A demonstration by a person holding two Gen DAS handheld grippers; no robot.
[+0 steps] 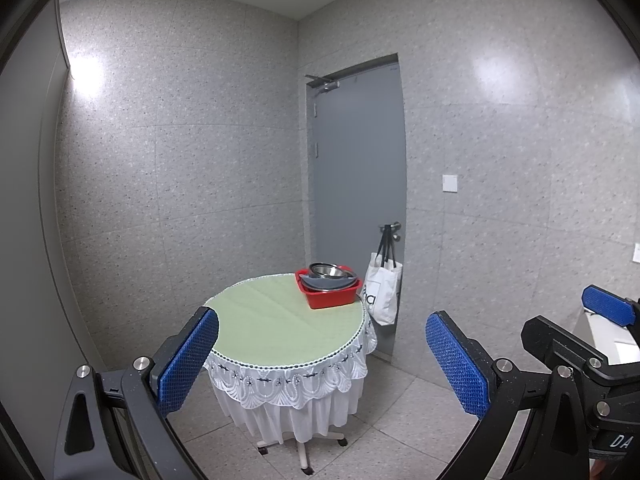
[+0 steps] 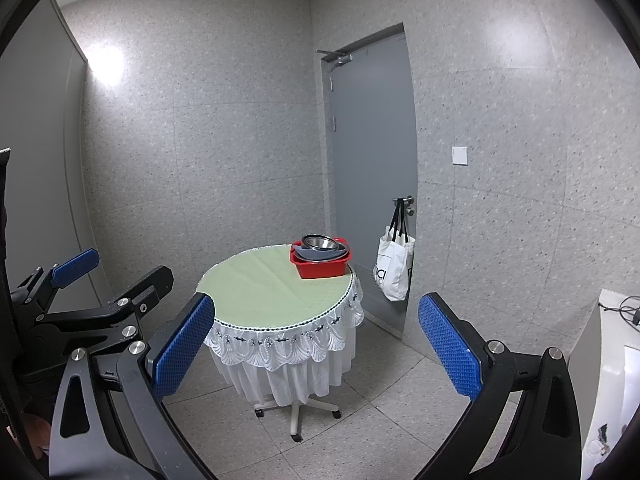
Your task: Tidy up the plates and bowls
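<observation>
Standing well back from the round desk [image 1: 280,312], with both tools held up and nothing between their pads. Left hand-held gripper [image 1: 322,364]: blue pads spread wide apart, empty. Right hand-held gripper [image 2: 316,348]: likewise spread wide, empty, and seen again at the right edge of the left wrist view.

On the far right part of the green desk top, a red basin [image 1: 330,294], near the rim closest to the grey door [image 1: 356,184]. Inside it, dishes piled together: a steel bowl [image 1: 329,270] on top, tilted, over a grey plate or shallow dish [image 1: 320,283]. How many pieces lie beneath: too small to tell. Rest of the desk top bare.

Hard to place in the task: a pile in the basin fits dishes waiting to be sorted out onto the desk, and equally dishes already gathered and put away.

If any handling follows, worth closing the gap first and squaring up to the basin. Worth taking the steel bowl by its rim with one pad inside and one outside, since polished metal probably slips. Worth lifting straight up, so that the tilted bowl does not drag the plate. Worth minding the white tote bag [image 1: 382,292] hanging on the door handle just beyond the desk, and the lace skirt at the desk's edge.
</observation>
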